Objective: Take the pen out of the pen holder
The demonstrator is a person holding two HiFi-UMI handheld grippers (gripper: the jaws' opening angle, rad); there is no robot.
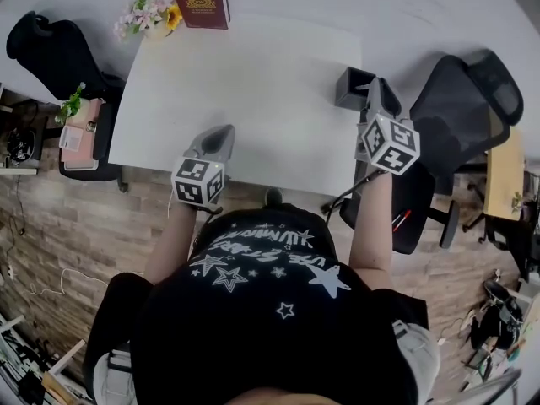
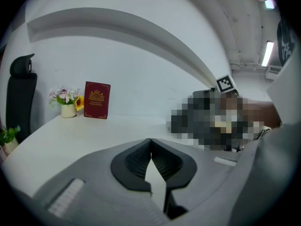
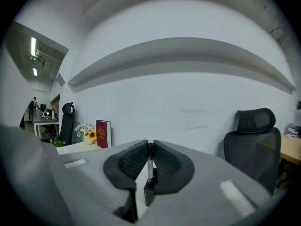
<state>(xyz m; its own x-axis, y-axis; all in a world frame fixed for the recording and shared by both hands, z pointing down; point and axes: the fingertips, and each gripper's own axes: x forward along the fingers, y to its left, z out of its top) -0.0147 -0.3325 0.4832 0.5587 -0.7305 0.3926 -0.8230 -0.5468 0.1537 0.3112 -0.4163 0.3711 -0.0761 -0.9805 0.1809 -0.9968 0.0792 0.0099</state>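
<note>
Right gripper view, pen point(image 3: 150, 164) pinched between fingers point(image 3: 127, 165)

table: white rectangular top point(image 1: 253, 91), set against the pale wall
far edge: red book point(image 1: 201, 3) standing upright, small vase of flowers point(image 1: 150, 15) just beside it
right edge: black pen holder point(image 1: 353, 89), well apart from the book

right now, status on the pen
Right gripper shut on pen, above pen holder. Left gripper shut, empty, over the table. Pen's lower end at holder mouth, clearance unclear. Nothing blocking.
</note>
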